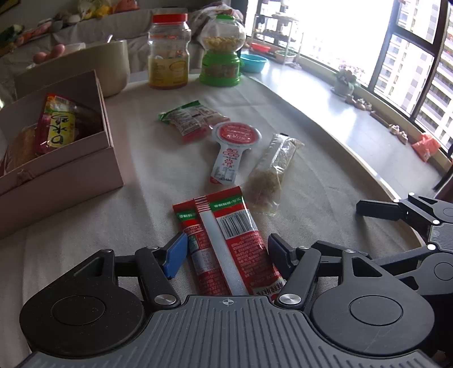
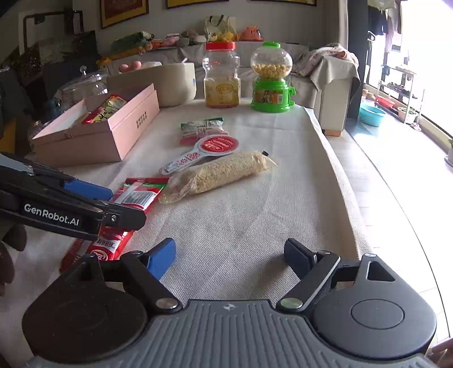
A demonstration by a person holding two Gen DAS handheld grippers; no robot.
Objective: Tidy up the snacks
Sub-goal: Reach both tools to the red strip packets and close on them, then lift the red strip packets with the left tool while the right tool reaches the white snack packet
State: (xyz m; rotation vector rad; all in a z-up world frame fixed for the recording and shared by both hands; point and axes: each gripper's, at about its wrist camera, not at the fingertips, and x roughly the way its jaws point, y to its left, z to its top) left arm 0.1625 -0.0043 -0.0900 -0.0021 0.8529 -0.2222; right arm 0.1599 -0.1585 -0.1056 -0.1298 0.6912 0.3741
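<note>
Now we're holding the left gripper [image 1: 226,252] spread around the red packet [image 1: 226,240], apparently not pinching; right gripper [image 2: 229,256] hanging spread, empty.

"GenRobot.AI" is printed on the left gripper [image 2: 124,203].

bright curved window [image 1: 410,70], grey sofa [image 2: 325,82], framed pictures [image 2: 123,11] on wall.

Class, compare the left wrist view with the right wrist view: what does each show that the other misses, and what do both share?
Left wrist only: barcode on the red packet between the open left gripper jaws; potted plant.
Right wrist only: glass dome; wall pictures.
Both: pink box, orange-lidded jar, green dispenser, clear crumb bag.
</note>
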